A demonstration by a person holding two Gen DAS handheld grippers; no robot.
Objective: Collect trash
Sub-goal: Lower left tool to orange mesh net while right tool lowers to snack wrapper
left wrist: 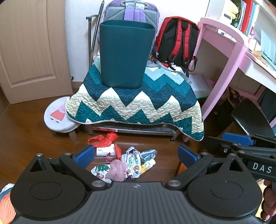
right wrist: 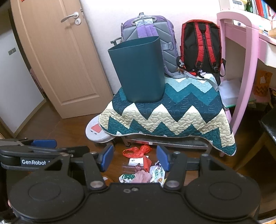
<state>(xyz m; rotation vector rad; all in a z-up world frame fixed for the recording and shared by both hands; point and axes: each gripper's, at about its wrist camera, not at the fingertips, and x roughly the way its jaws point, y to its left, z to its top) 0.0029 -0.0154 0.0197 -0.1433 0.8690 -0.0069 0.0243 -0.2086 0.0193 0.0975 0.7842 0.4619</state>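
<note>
Trash pile: a loose heap of crumpled printed snack wrappers [left wrist: 131, 162] is seen on the brown wooden floor [left wrist: 25, 137], just in front of the low quilt-covered worktop [left wrist: 138, 103].
Pile contents: a crinkled red plastic bag [left wrist: 103, 138] lies at the far edge, a small white carton [left wrist: 105, 150] just beside it, a pink mesh puff [left wrist: 117, 169] at the near edge, and a yellow-and-white tube-shaped packet [left wrist: 148, 165] on the right side of the heap.
Key relation: the heap is framed between and below the blue-padded fingers in both wrist views, so it lies ahead and downward from each.
Long axis: the heap is spread roughly side to side across both views; the tube-shaped packet is angled diagonally.
Left gripper [left wrist: 136, 155]: its fingers are held wide apart and nothing is gripped; the pink puff and wrappers sit in the gap.
Right gripper [right wrist: 135, 159]: its fingers are likewise spread, less widely, with nothing held; the red bag and carton are framed between them.
Nearer hand: neither can be called clearly nearer; the left is judged better centred over the wrappers, the right over the red bag.
Destination: a tall dark-teal plastic bin [left wrist: 126, 55] stands upright on the zigzag quilt, well above and beyond the heap, so a lift up and forward is expected after any grasp.
Surroundings: a purple-grey backpack [left wrist: 132, 12] and a red-black backpack [left wrist: 177, 39] are propped behind the bin.
</note>
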